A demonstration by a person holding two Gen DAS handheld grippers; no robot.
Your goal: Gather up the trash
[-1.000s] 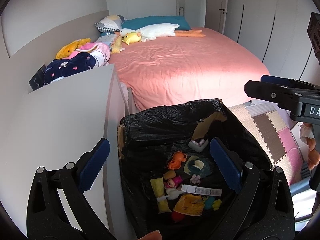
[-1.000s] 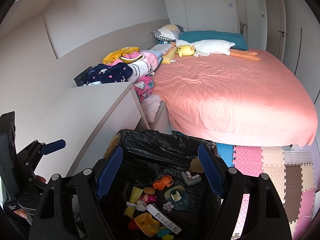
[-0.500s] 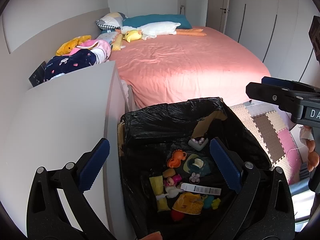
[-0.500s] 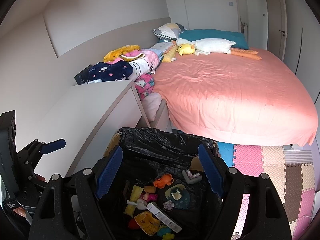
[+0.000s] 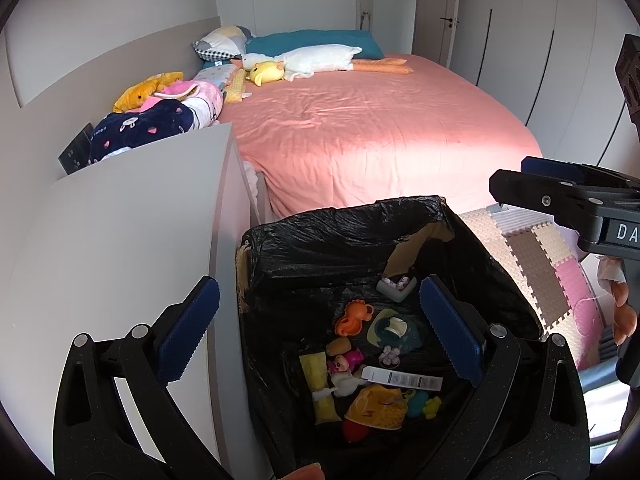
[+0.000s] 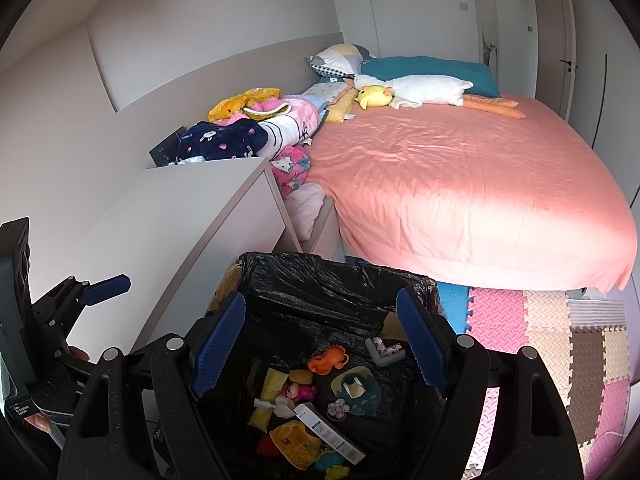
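nothing much has changed over the last second, and that is itself the news: compared with the views a moment ago, the same clutter sits in the same places and neither tool has shifted. starting at the left, the bare pale grey cabinet top runs beside the left gripper, whose blue-padded fingers stand wide apart with nothing between them. next comes the cardboard box lined with a black plastic bin bag, standing between the cabinet and the bed with the salmon-pink sheet. at its bottom lie the collected bits: a yellow wrapper, an orange plastic toy, a white barcode strip and other small coloured pieces. the right gripper hangs over the box too, its jaws also spread and empty. further right, the pink and beige foam puzzle mat shows no obvious litter. my reading is that the latest drop-off is done and both hands are pausing before seeking the next piece, if any remains.
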